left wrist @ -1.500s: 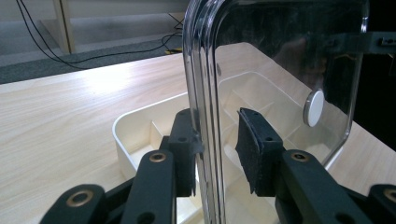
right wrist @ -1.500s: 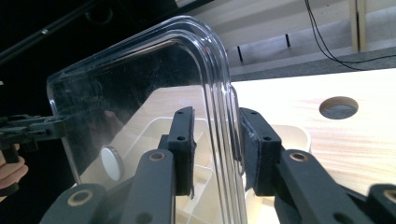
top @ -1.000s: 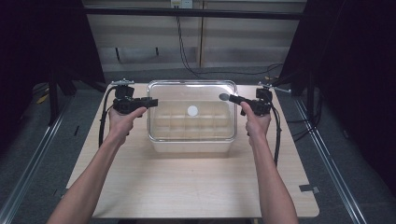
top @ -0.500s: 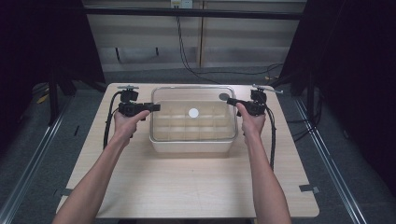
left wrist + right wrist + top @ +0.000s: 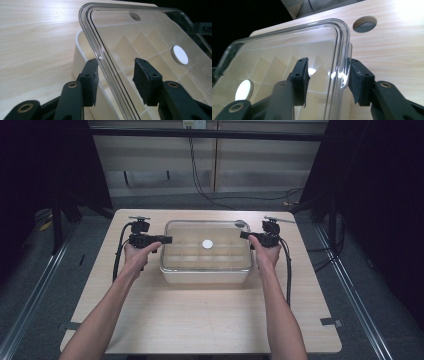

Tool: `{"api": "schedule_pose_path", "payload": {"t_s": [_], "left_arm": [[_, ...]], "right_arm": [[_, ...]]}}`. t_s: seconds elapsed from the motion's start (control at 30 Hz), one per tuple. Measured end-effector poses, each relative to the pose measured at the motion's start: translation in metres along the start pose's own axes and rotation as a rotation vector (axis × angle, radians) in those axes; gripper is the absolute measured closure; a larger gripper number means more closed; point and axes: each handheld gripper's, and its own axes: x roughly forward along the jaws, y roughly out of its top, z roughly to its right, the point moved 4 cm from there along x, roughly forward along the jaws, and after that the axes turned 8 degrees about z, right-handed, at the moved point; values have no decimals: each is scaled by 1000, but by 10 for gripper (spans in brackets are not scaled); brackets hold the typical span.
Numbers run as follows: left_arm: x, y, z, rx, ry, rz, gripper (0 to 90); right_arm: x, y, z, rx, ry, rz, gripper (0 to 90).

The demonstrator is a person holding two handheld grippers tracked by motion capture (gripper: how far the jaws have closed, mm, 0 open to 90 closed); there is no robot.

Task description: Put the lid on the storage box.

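A white box (image 5: pixel 205 275) with several compartments stands mid-table under a clear lid (image 5: pixel 220 255) that carries a white disc (image 5: pixel 207 243). My left gripper (image 5: pixel 162 240) is at the lid's left edge and my right gripper (image 5: pixel 245 235) at its right edge. In the left gripper view the left gripper (image 5: pixel 116 80) straddles the lid rim (image 5: pixel 100 57) with gaps on both sides. In the right gripper view the right gripper (image 5: pixel 328 80) straddles the lid's edge tab (image 5: pixel 345 72) loosely. Both pairs of jaws have just been opening, with the lid edge between them.
The wooden table (image 5: pixel 200 320) has bare room in front of the box and at both sides. A round hole (image 5: pixel 241 225) lies in the tabletop behind the box's right corner. Cables trail from both grippers along the forearms. Dark floor and rails surround the table.
Both hands have come down and slightly toward me with the lid, which now sits on the box instead of hovering above it.
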Motion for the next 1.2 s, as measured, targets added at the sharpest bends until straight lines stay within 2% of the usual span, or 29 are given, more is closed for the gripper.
{"api": "schedule_pose_path", "payload": {"t_s": [0.07, 0.2, 0.37, 0.47, 0.53, 0.67, 0.87, 1.0, 1.07, 1.2], "left_arm": [[-2, -1, -2, 1, 6, 1, 545], [-4, -6, -4, -18, -4, -2, 539], [-7, -10, -5, -16, -13, -2, 539], [-8, -13, -4, -18, -26, -3, 530], [-8, -15, -4, -31, -31, 3, 530], [-12, -18, -4, -21, -36, -5, 531], [-20, -21, 1, -8, -42, -21, 542], [-20, -27, -2, -47, -72, -8, 536], [-20, -28, -3, -53, -77, -19, 534], [-21, -27, 1, -28, -71, -24, 528]], "right_arm": [[0, -2, -2, -9, 0, 14, 557], [2, -8, -2, -29, -7, -23, 559], [1, -12, -2, -40, -8, -34, 561], [-1, -11, -3, -66, -9, -41, 561], [-2, -11, -3, -68, -8, -44, 564], [-1, -13, -3, -70, -10, -68, 553], [0, -12, -2, -60, 1, -72, 552], [-2, -11, -5, -70, -12, -83, 570], [-5, -10, -5, -57, -18, -101, 591], [-9, -9, -5, -76, -8, -123, 592]]}}
